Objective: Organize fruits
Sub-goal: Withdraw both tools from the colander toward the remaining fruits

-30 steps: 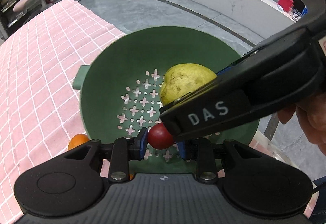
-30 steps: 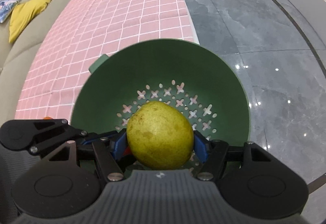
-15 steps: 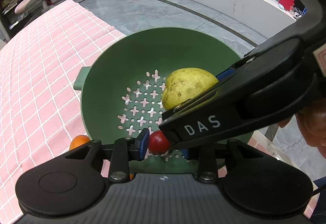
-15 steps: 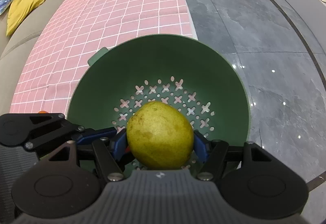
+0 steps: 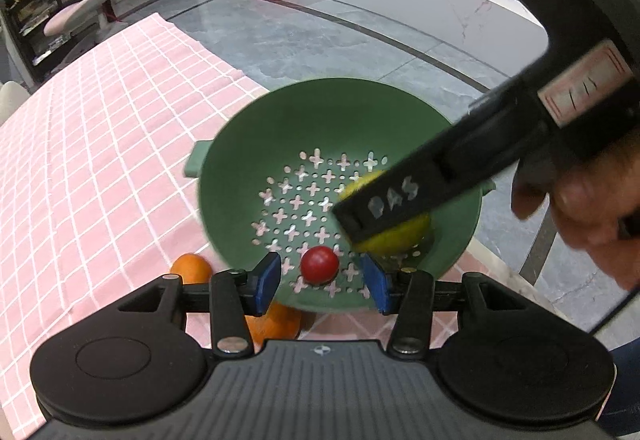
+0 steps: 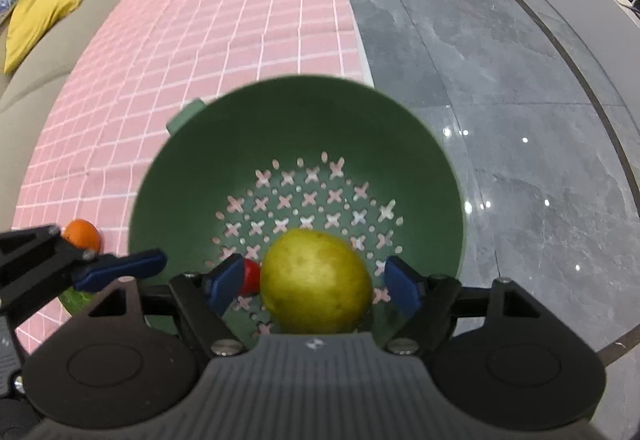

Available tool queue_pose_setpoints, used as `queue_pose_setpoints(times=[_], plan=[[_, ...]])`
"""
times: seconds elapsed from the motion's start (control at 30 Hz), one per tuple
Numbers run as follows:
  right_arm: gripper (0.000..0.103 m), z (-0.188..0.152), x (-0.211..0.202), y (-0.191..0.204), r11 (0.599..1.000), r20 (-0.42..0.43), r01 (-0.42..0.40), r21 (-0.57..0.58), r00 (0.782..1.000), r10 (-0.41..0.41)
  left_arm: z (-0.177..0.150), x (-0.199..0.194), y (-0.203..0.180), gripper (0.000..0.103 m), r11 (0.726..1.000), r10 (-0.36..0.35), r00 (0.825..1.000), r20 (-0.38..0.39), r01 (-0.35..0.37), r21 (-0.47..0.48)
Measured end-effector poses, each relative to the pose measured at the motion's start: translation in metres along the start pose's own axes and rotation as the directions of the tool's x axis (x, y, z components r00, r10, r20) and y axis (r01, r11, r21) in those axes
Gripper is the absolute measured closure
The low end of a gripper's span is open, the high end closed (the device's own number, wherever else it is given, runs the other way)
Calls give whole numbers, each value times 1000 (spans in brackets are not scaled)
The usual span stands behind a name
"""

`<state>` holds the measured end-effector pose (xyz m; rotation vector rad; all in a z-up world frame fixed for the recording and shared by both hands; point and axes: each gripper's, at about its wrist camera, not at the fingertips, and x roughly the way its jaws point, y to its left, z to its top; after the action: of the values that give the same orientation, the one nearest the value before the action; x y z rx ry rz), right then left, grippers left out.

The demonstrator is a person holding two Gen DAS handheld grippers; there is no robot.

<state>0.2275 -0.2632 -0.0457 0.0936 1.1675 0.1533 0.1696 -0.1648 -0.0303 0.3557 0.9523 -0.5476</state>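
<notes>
A green colander [image 5: 280,128] [image 6: 192,176] stands at the edge of the pink checked cloth. A small red fruit [image 5: 319,265] [image 6: 251,280] and a yellow-green pear [image 6: 318,282] [image 5: 394,236] lie on its perforated bottom. My left gripper [image 5: 320,282] is open, its blue pads apart on either side of the red fruit and clear of it. My right gripper [image 6: 316,280] is open, pads apart from the pear on both sides. The right gripper's black body hides most of the pear in the left wrist view.
Two oranges [image 5: 191,267] [image 5: 276,322] lie on the cloth [image 5: 100,144] beside the colander; one shows in the right wrist view [image 6: 82,234]. A green fruit [image 6: 76,298] peeks out below the left gripper. Grey floor lies beyond the table edge. A sofa with a yellow cushion [image 6: 44,16] stands at left.
Both grippers have opened and drawn back. The red fruit and the pear, held a second ago, now lie loose in the colander.
</notes>
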Motion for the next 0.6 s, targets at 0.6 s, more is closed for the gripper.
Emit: queue_pose_setpoints(times=[0.6], plan=[[40, -52, -86, 21, 986, 214, -160, -46, 963, 166, -113, -93, 53, 43, 973, 96, 994, 60, -80, -218]])
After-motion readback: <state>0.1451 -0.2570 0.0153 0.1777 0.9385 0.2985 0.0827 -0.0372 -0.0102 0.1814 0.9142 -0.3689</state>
